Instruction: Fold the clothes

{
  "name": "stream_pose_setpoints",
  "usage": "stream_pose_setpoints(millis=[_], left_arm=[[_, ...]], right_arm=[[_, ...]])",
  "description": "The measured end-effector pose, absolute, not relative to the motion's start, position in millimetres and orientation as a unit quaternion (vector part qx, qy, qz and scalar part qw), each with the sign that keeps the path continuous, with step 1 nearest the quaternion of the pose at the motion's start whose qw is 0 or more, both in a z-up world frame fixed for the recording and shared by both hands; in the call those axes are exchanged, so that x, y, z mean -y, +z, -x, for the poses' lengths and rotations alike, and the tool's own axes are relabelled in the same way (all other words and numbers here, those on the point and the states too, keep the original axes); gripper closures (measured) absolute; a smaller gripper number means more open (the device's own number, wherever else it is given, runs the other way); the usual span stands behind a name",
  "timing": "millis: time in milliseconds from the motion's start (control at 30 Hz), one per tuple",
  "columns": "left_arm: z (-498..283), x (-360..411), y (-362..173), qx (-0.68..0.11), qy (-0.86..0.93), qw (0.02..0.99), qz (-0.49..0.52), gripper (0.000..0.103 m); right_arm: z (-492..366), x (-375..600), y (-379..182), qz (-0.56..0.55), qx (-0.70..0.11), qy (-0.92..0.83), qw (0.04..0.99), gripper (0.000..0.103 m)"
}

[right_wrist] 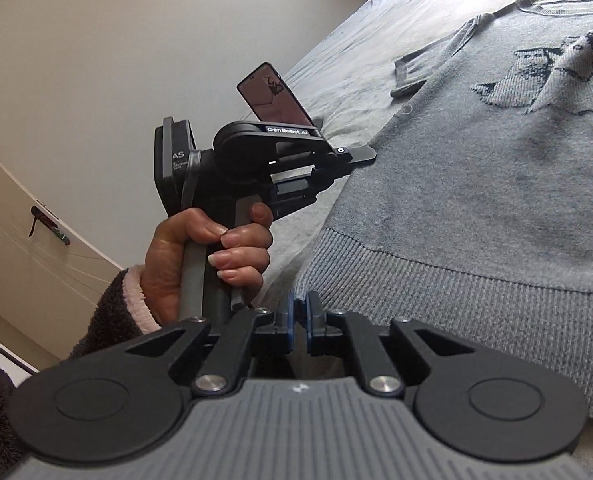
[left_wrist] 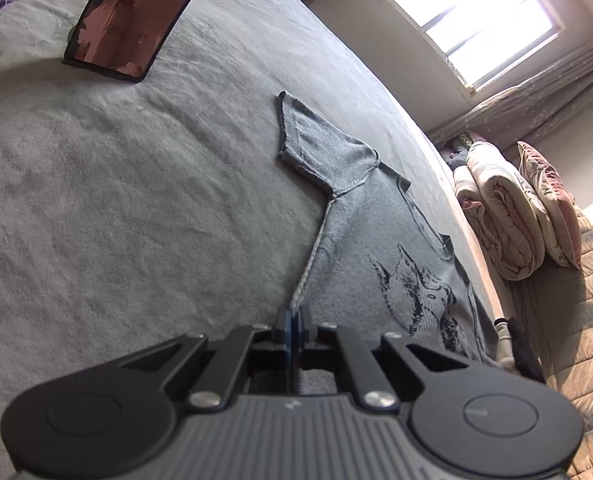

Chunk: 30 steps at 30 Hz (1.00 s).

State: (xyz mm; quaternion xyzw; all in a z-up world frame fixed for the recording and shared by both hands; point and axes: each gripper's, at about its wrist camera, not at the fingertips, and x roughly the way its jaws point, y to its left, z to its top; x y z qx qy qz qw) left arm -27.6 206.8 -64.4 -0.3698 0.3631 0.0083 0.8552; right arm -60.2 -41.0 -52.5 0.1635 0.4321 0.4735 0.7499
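Note:
A grey knit sweater (left_wrist: 376,248) with a dark animal pattern lies flat on the grey bed cover (left_wrist: 116,184). One short sleeve (left_wrist: 316,148) sticks out towards the far side. My left gripper (left_wrist: 294,320) is shut on the sweater's side edge, low down near the hem. In the right wrist view the sweater (right_wrist: 476,184) fills the right half, ribbed hem nearest. My right gripper (right_wrist: 299,304) is shut on the hem's left corner. A hand (right_wrist: 216,248) holds the left gripper (right_wrist: 356,158), which pinches the same side edge a little further up.
A dark phone (left_wrist: 132,20) lies on the bed cover beyond the sweater, and also shows as the phone (right_wrist: 274,96) behind the left gripper. Folded quilts (left_wrist: 500,216) and a pillow sit past the bed's right edge under a bright window (left_wrist: 468,12). A door (right_wrist: 42,224) stands at left.

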Motion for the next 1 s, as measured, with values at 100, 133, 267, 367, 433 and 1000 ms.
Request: stream_pose_setpoints(millis=[100,133,267,367,433,1000], left_arm=[[21.9,-209.4,-71.3,-0.377,0.007,0.853,0.361,0.1],[19.0,-213.0,-72.2,-0.381,-0.002,0.85,0.364,0.099],[-6.7,-226.9,-75.8,-0.394,-0.034,0.835,0.383,0.088],[-30.9,-237.7,-81.4,-0.395,-0.046,0.818,0.416,0.08],[-53.9,-238.1,-82.6,-0.394,-0.044,0.81,0.431,0.078],[-131.1,-249.3,-63.1,-0.341,0.045,0.874,0.343,0.1]], right_arm=[[60.4,32.5,-66.0,-0.144,-0.451,0.467,0.747,0.095],[60.5,32.0,-69.8,-0.139,-0.456,0.464,0.747,0.094],[58.5,38.5,-79.2,-0.149,-0.476,0.457,0.737,0.087],[54.0,50.5,-78.1,-0.156,-0.476,0.449,0.74,0.087],[50.9,58.6,-77.1,-0.161,-0.473,0.444,0.744,0.073],[47.8,-4.9,-74.4,-0.086,-0.438,0.45,0.774,0.091]])
